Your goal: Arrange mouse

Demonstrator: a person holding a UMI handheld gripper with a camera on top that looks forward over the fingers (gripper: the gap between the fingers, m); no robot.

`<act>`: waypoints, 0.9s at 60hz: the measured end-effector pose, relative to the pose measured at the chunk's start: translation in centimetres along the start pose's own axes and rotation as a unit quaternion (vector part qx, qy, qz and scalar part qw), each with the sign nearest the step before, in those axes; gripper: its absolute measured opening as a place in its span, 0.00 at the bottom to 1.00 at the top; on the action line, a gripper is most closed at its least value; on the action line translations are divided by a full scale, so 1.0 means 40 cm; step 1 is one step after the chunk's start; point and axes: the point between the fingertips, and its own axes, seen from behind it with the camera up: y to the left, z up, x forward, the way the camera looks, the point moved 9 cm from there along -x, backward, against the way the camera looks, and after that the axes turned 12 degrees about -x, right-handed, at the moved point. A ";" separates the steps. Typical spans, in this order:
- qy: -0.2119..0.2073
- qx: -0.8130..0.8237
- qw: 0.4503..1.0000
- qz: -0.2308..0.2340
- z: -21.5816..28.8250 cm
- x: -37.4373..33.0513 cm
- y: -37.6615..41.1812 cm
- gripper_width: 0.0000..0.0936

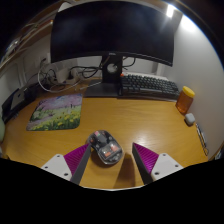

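Far left on the wooden counter [150, 120] lies a flat rectangular mousepad [56, 113], printed with a soft pink and green picture. Behind it a tangle of white cables [48, 75] sits against the wall. A wide dark monitor [108, 32] stands on a stand with a small black box [112, 67] at its foot, a red dot on its face.

Nearer, the claw [116, 158] is spread open, its two magenta pads [78, 156] angled like wedges with pale finger bodies beneath. The mouse [106, 147] rests on the smooth brown wood between them, a rounded grey shell with a glossy sheen, closer to the left finger and with a clear gap to the right one. I cannot tell whether the left pad touches it.

Right of the monitor stand lies a dark keyboard [150, 86] with rows of small keys. Past its end stands an orange cylindrical bottle [185, 98], and just beside that a small white object [190, 118] near the counter's edge.
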 end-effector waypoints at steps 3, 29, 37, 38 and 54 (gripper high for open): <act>-0.001 0.000 1.000 0.000 0.011 0.014 -0.008 0.92; 0.012 0.027 1.000 0.006 0.040 0.079 -0.061 0.49; 0.014 0.022 1.000 -0.001 0.039 0.066 -0.066 0.45; 0.015 0.022 1.000 -0.002 0.040 0.063 -0.068 0.45; -0.020 0.031 0.999 -0.011 0.211 -0.021 -0.071 0.45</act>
